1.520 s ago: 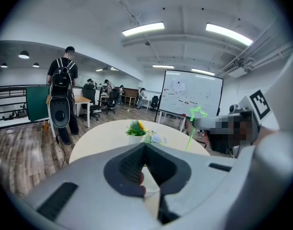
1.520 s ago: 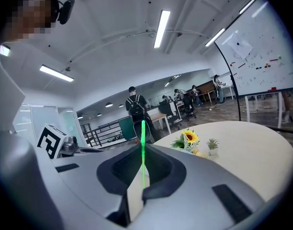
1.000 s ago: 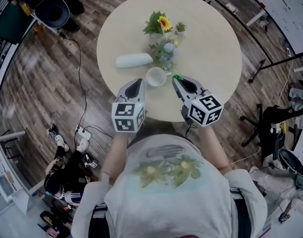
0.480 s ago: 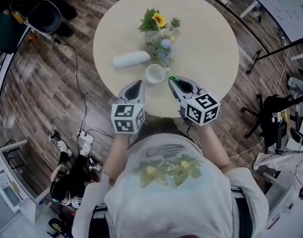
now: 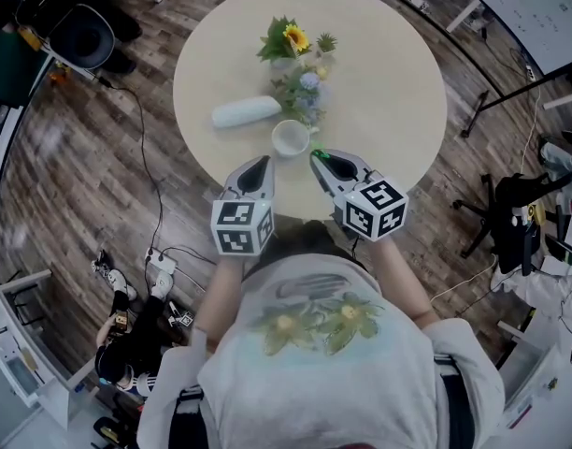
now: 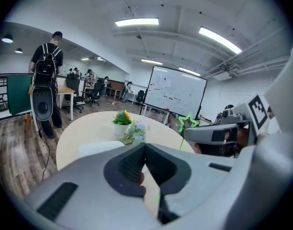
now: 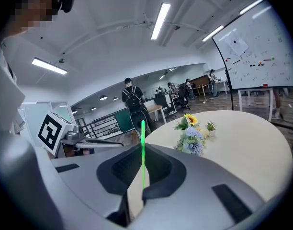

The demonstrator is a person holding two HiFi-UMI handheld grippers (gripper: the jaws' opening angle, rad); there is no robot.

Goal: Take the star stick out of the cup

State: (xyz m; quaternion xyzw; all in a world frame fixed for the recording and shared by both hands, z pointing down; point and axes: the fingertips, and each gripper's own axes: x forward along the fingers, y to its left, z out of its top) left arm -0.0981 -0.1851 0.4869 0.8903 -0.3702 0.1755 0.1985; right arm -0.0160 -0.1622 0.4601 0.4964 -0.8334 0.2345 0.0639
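The star stick (image 7: 143,128) is pinched by its thin shaft in the clenched jaws of the right gripper (image 5: 318,159) and held just beside the cup (image 5: 291,138), apparently clear of it, so removal is judged done. The left gripper (image 5: 259,165) is held closed and empty above the table (image 5: 389,82), probably on standby.

Both forearms reach forward side by side. The left gripper (image 5: 259,164) has its jaws together, and the right gripper (image 5: 317,158) clamps the star stick (image 7: 143,150).

Cup (image 5: 291,138) before flowers (image 5: 303,87) on table (image 5: 389,82)
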